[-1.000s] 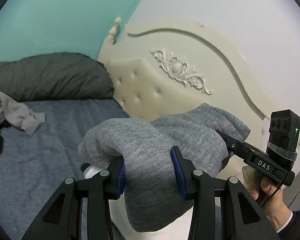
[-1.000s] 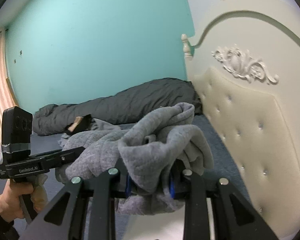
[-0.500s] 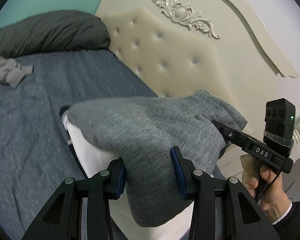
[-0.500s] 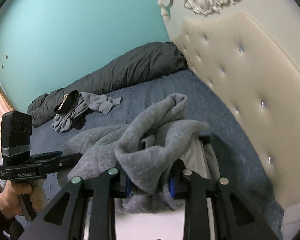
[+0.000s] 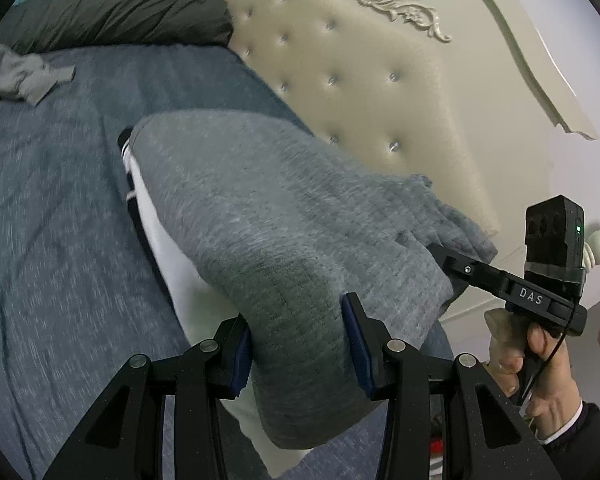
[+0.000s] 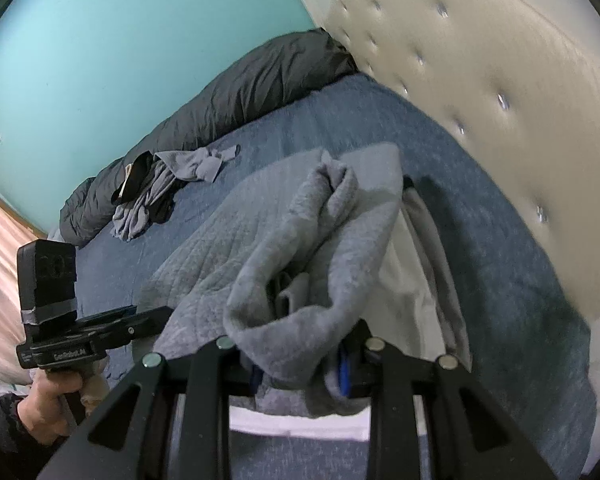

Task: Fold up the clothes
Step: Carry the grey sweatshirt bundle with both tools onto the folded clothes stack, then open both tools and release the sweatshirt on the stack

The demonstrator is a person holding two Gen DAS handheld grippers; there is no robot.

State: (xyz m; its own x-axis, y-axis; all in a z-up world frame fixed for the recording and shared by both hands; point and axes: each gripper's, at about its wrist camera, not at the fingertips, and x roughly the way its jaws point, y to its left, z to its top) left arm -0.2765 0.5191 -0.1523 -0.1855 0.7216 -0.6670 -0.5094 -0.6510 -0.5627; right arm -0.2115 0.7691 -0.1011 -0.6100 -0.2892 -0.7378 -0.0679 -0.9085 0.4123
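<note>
Your left hand-held gripper [image 5: 298, 340] is clamped on a thick fold of the heather-grey knitted sweatshirt [image 5: 260, 216], and your right hand-held gripper [image 6: 300, 364] pinches a bunched edge of the same garment. It hangs between them over a white folded garment [image 5: 160, 248] on the blue-grey bed cover [image 5: 60, 200]. That bunched edge could set down crumpled; the uneven grips could skew the fold. Beyond lies a loose grey clothes pile [image 6: 160, 188].

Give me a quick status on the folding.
Left gripper and right gripper both clamped on the grey knit sweater. Sweater draped over white folded garment on blue bed. Nothing in the way.
</note>
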